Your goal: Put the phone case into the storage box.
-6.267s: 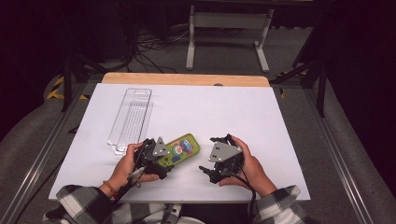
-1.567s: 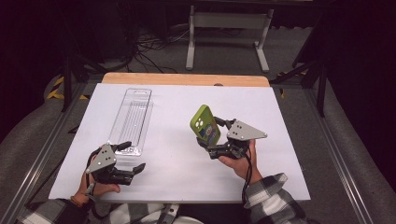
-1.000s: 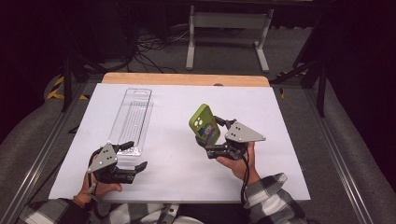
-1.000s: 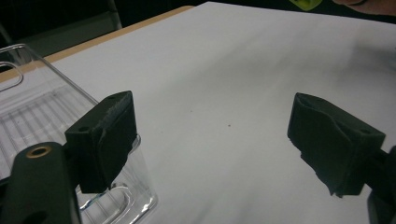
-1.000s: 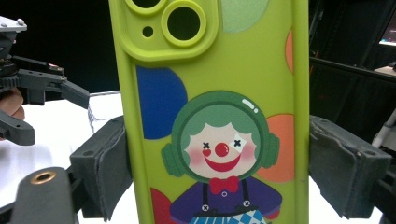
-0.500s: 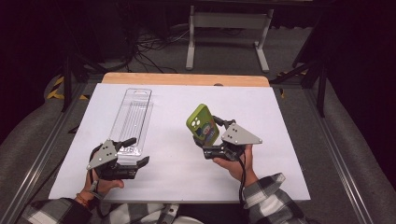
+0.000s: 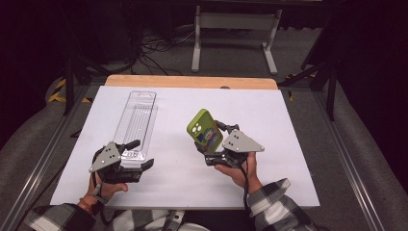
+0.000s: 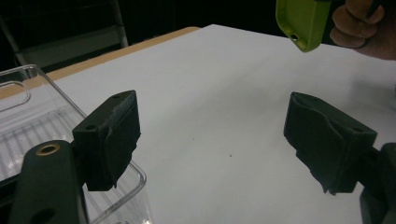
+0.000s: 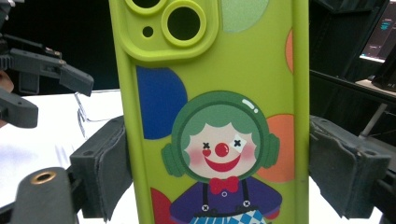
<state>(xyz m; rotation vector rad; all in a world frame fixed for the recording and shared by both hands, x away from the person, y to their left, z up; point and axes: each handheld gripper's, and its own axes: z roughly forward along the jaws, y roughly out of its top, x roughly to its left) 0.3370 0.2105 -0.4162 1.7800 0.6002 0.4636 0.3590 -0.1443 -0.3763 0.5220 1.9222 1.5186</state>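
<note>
So our right gripper [image 7: 210, 147] has its jaws clamped on the long edges of a lime green phone case [image 7: 205, 131], lifted off the table and tilted so the camera-cutout end points up toward 11 o'clock. In the right gripper view the case [image 9: 215, 112] stands upright between the two pads, back side facing us: a clown with green hair, red nose and a red bow tie, plus blue and orange blobs around it. The pads press on both sides of it, left pad at 8 o'clock, right pad at 4 o'clock.

Our left gripper [image 7: 142, 155] sits low at roughly 7 o'clock on the white table [image 7: 288, 144], jaws spread wide with nothing between them. Its upper jaw is right over the near end of a clear plastic tray [image 7: 137, 120], which runs lengthwise toward 12 o'clock. In the left gripper view we see bare table between the pads [image 8: 112, 135], the tray's corner [image 8: 28, 121] at 9 o'clock, and the case's bottom end [image 8: 303, 23] up at 1 o'clock, well apart from this gripper.
</note>
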